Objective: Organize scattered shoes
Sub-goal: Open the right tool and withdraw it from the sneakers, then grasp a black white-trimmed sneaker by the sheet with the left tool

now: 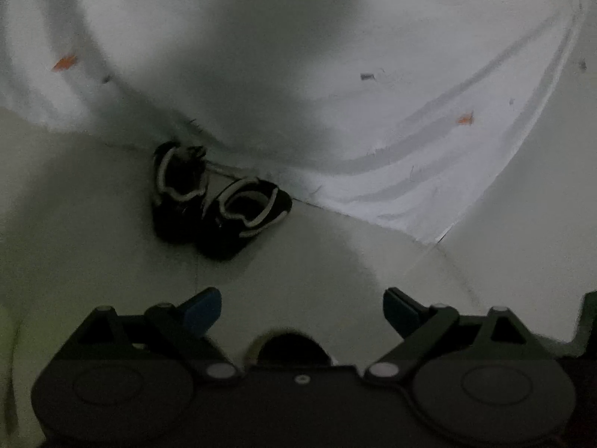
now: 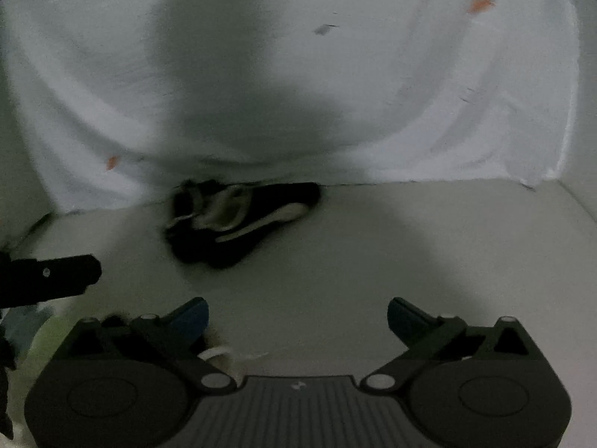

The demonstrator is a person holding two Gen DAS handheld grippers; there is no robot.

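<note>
Two black shoes, two grippers, one white cloth.

The left wrist view shows two black shoes with white trim: one shoe (image 1: 179,190) and a second shoe (image 1: 242,216), side by side and touching, at the back edge of the pale floor (image 1: 335,261) against one white cloth (image 1: 373,74). On that cloth show two orange scraps (image 1: 65,61) and two grey scraps (image 1: 367,76). There are two grippers: the left gripper (image 1: 302,308) and the right gripper (image 2: 298,317), each with two blue-tipped fingers set wide apart.
</note>
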